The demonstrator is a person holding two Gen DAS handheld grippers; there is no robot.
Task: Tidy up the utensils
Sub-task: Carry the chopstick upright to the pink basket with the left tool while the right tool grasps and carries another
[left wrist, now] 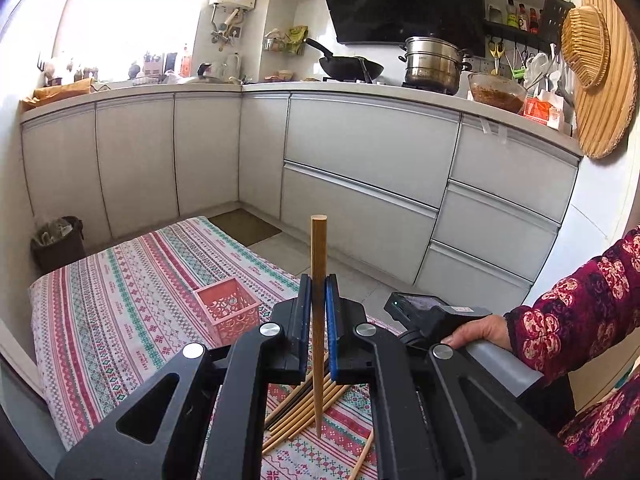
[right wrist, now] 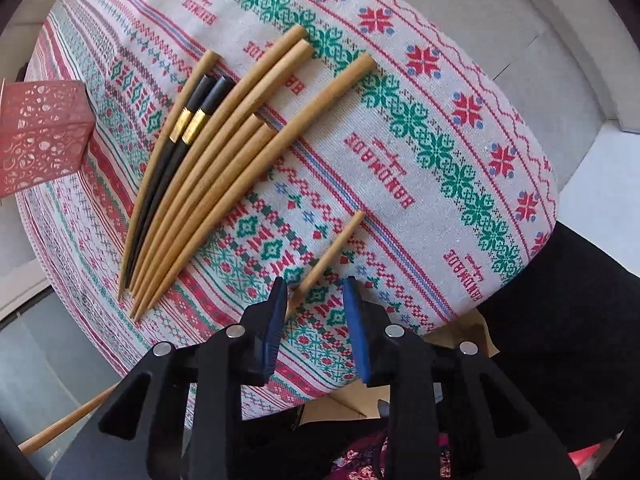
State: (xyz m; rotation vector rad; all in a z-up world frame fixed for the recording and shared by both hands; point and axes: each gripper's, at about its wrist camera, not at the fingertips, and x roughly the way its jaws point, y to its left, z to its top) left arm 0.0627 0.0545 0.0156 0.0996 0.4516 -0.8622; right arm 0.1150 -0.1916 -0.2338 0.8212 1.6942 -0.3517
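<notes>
Gripping one wooden chopstick (left wrist: 318, 320) upright, my left claw (left wrist: 318, 300) is pinching it between its blue pads, blunt end at twelve o'clock and tip pointing down over the pile. My right claw (right wrist: 315, 300) is hanging with its jaws apart above the patterned cloth (right wrist: 400, 120), holding nothing, and a single loose wooden chopstick (right wrist: 334, 248) is lying on the cloth with its thin end reaching in between the fingers.

Counting the bundle (right wrist: 208, 168) at ten o'clock from my right claw, I am seeing eight sticks lying side by side: six plain wooden ones and two black chopsticks (right wrist: 176, 148), each with one gold band. All their tips are pointing toward seven o'clock. One pink lattice basket (right wrist: 38, 136) is standing at nine o'clock, near the bundle but apart from it; in the left view the same basket (left wrist: 228, 308) is sitting at eleven o'clock from my claw.

Red words are running across the cloth upside down; I am reading "HANDMADE" in several places, with a small script line beneath that I cannot make out.

My right hand (left wrist: 480, 332) is showing at three o'clock in the left view, wrapped round the grey handle.
</notes>
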